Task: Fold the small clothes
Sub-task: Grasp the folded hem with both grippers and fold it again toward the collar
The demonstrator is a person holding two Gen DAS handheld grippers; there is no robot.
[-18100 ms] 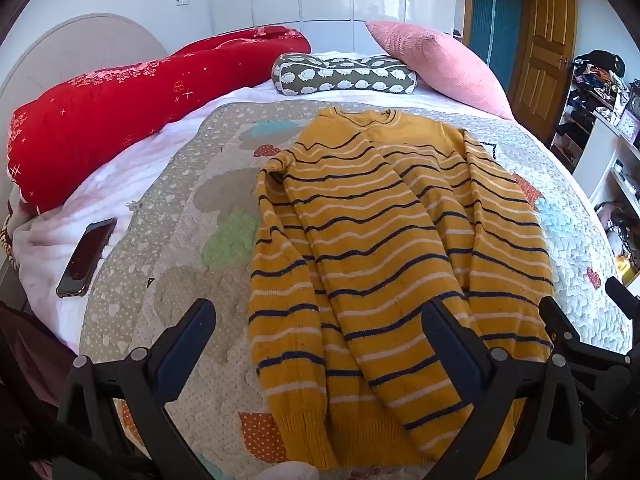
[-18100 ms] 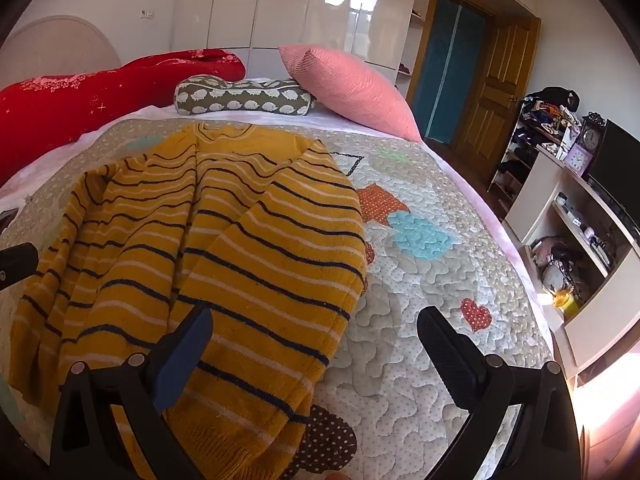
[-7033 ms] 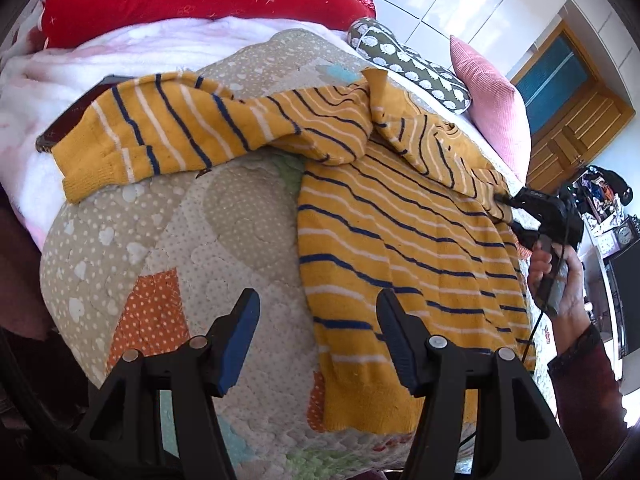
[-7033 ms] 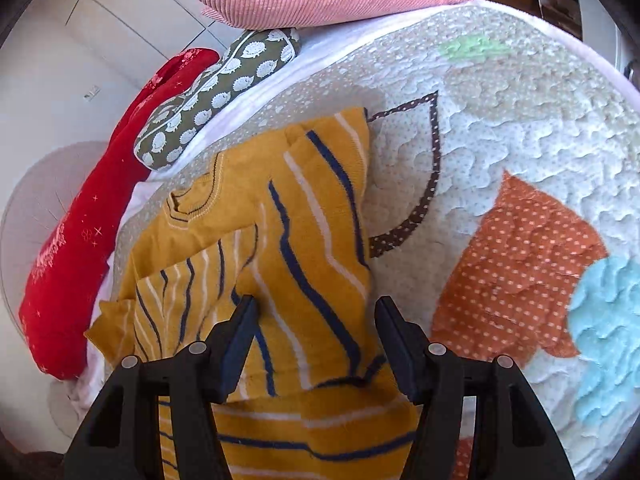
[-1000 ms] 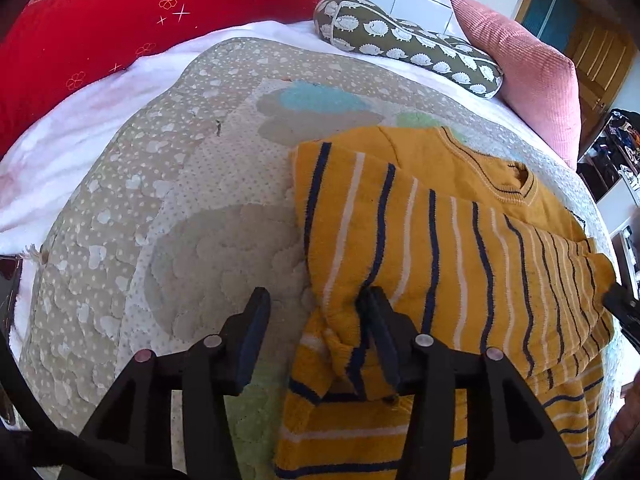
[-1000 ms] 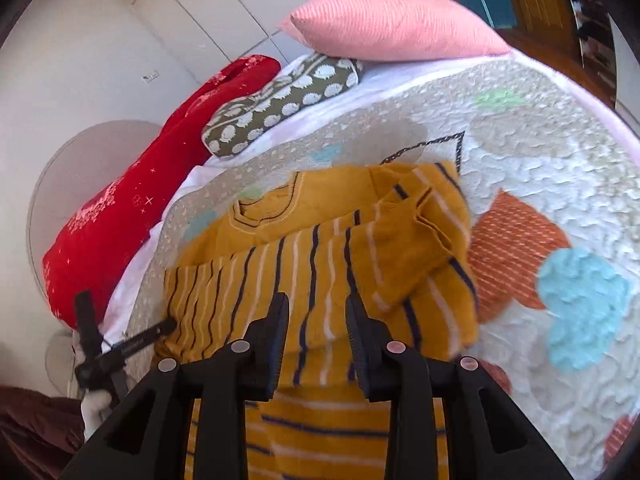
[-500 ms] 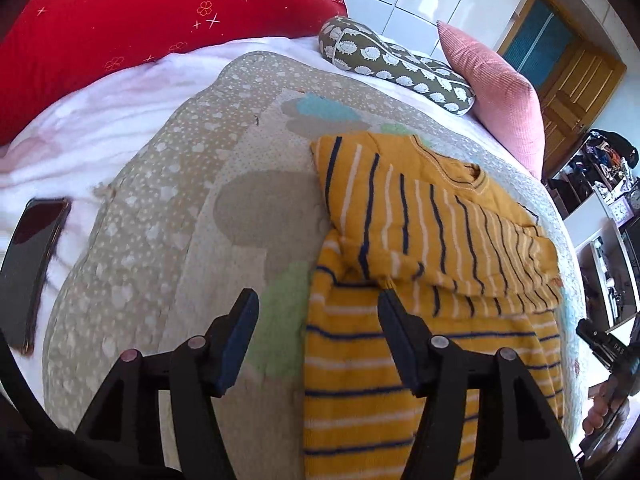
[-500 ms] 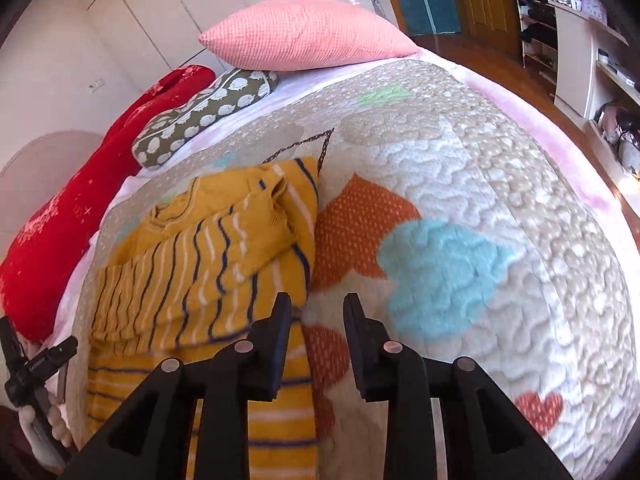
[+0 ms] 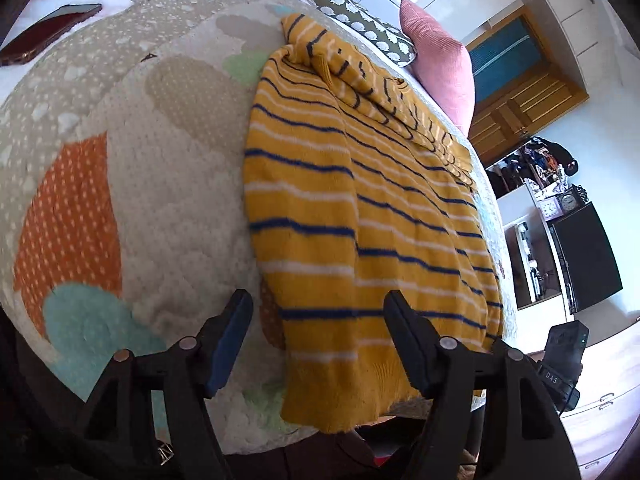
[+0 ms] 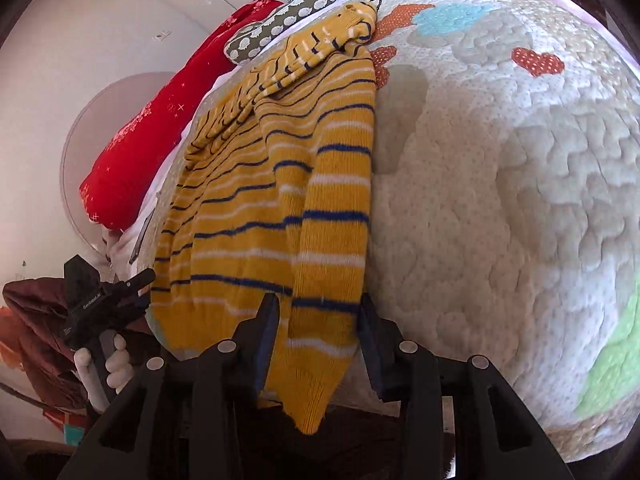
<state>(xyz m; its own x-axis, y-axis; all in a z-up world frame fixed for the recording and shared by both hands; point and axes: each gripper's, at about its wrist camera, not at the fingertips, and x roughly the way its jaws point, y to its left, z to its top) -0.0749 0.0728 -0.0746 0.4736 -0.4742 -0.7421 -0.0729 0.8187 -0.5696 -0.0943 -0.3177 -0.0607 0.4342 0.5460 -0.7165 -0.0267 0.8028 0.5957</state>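
Note:
A yellow sweater with navy and white stripes lies on the quilted bedspread, both sleeves folded across its chest. Its hem hangs over the near bed edge. My left gripper is open, its jaws on either side of the hem's left corner. My right gripper is open, its jaws straddling the sweater's right hem corner. Each gripper also shows in the other view, the right one at the lower right, the left one at the lower left.
A dark phone lies on the bed's left side. A red duvet, a patterned bolster and a pink pillow are at the head. A white cabinet with a black screen stands to the right.
Both grippers have dropped from near the sweater's chest to the near bed edge and now sit at the hem's two corners. The sweater has not moved.

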